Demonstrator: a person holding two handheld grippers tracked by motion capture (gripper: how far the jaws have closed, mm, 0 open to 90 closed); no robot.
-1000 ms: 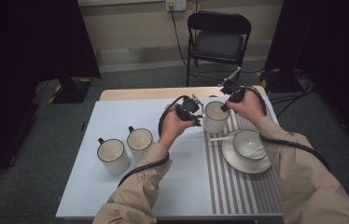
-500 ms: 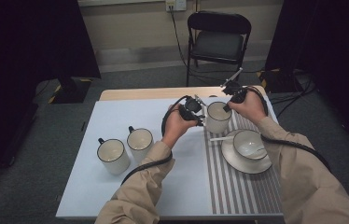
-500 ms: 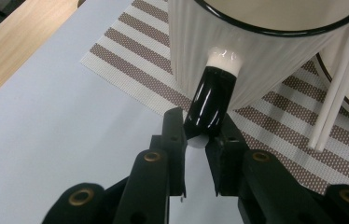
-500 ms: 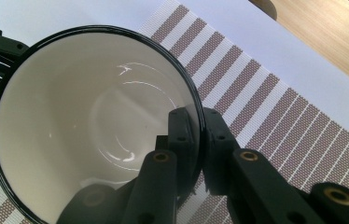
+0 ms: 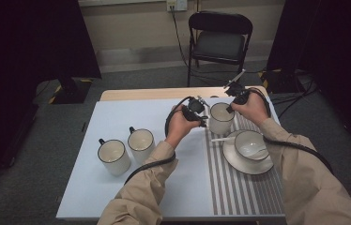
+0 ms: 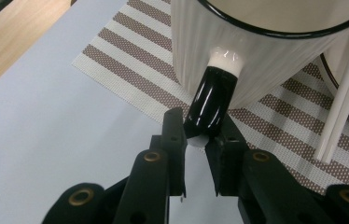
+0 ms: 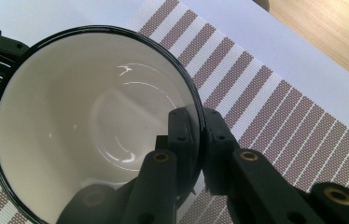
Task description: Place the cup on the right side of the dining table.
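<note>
Little has shifted since the earlier frames: our hands and the cup between them sit where they did a moment ago. Going left to right in the high view, we pass two white mugs (image 5: 113,156) (image 5: 141,144) with dark rims, standing side by side on the pale blue table (image 5: 84,197), well apart from our work. Next comes our left gripper (image 5: 202,121), whose jaws are clamped on the glossy black handle (image 6: 210,105) of the ribbed cup (image 5: 221,118); in the left gripper view the handle's lower end sits pinched between the two pads, white where it joins the wall. That cup is white, finely ribbed down its outside, with a thin black rim and a shiny bare inside. It stands at the far left corner of the brown-striped placemat (image 5: 239,187). Our right gripper (image 5: 230,108) pinches the cup's wall at the rim, one jaw inside and one outside. Nearer us, a bowl (image 5: 251,145) rests on a saucer (image 5: 239,161) with a white spoon (image 5: 221,139).
</note>
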